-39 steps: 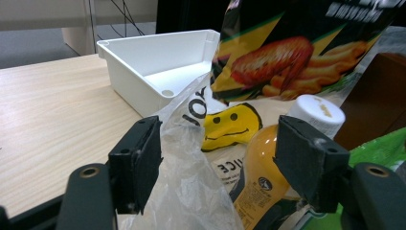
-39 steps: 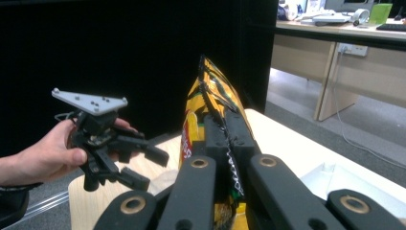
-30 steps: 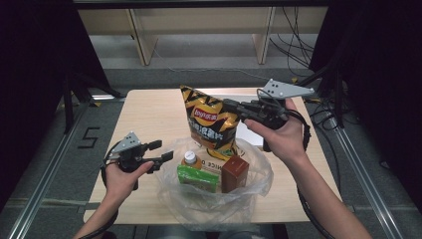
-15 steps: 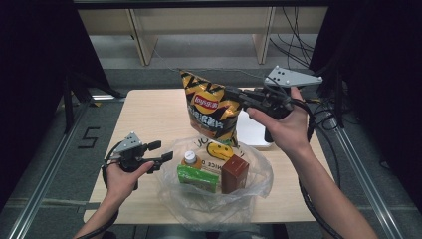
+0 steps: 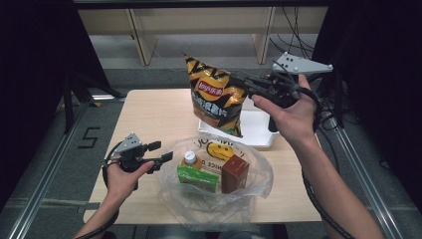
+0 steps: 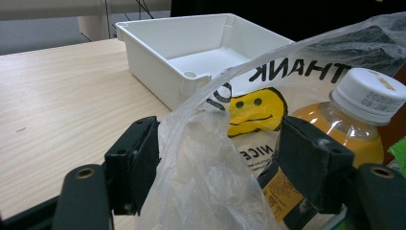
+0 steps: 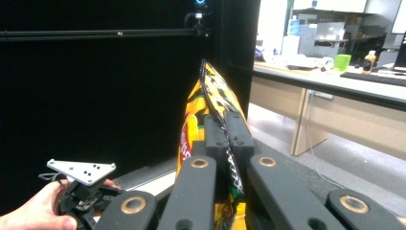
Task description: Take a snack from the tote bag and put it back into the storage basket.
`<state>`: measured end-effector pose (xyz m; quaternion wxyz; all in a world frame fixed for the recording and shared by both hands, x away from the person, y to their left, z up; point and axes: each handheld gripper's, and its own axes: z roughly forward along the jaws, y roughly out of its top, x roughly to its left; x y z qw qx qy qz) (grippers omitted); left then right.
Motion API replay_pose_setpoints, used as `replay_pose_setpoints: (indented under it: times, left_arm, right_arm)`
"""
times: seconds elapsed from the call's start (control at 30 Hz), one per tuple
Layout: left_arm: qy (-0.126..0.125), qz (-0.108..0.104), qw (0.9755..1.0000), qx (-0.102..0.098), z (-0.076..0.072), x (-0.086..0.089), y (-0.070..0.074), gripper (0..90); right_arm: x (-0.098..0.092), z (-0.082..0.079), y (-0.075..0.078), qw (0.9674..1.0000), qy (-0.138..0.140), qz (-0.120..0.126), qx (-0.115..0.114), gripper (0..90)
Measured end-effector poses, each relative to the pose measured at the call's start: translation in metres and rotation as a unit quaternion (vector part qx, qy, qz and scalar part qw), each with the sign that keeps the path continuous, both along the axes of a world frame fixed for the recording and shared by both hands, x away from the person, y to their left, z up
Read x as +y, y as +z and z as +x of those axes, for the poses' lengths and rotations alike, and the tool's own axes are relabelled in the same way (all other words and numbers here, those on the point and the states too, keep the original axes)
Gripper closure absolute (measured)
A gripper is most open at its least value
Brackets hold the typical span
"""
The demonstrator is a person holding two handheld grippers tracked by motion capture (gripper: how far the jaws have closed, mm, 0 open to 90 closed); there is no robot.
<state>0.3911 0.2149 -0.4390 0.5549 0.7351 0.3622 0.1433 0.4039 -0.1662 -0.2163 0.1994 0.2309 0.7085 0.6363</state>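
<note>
The right gripper (image 5: 249,88), its fingers clamped on the chip bag (image 5: 215,97), has lifted it higher above the plastic bag (image 5: 219,199); the left gripper (image 5: 161,152) waits with fingers open around that bag's edge.

From here I see a grey floor (image 5: 50,149) around the wooden bench (image 5: 154,114), black curtains (image 5: 35,59) on both sides, and pale desks (image 7: 335,81) beyond, possibly an office.

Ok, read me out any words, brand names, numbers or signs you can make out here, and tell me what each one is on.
"THANK", mirrored, seen through the plastic bag
"NICE", mirrored, lower on the plastic bag, beside its yellow smiley face
"5", marked on the floor
Red logo on the chip bag: characters too blurred to read
Printed code on the bottle cap: too blurred to read
Bottle label: unreadable
</note>
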Motion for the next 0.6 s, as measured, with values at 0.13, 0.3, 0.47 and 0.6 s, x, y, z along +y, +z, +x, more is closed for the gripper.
replay_pose_setpoints:
  times: [0.13,0.3,0.47,0.6]
  left_arm:
    - [0.007,-0.001,1.0000,0.003,-0.001,0.000,0.000,30.4]
    - [0.003,-0.003,1.0000,0.005,0.000,0.001,0.000,30.4]
    - [0.005,-0.006,0.9999,0.007,0.000,0.002,0.000,30.6]
    - [0.005,-0.008,0.9999,0.008,0.001,0.002,-0.001,30.6]
  right_arm:
    - [-0.004,0.003,0.003,0.9999,-0.011,0.002,0.000,90.0]
    - [-0.010,0.012,0.003,0.9996,-0.026,-0.007,0.000,90.0]
    - [-0.014,0.028,0.000,0.9990,-0.040,-0.021,0.007,90.0]
    - [-0.017,0.037,-0.002,0.9984,-0.049,-0.027,0.014,90.0]
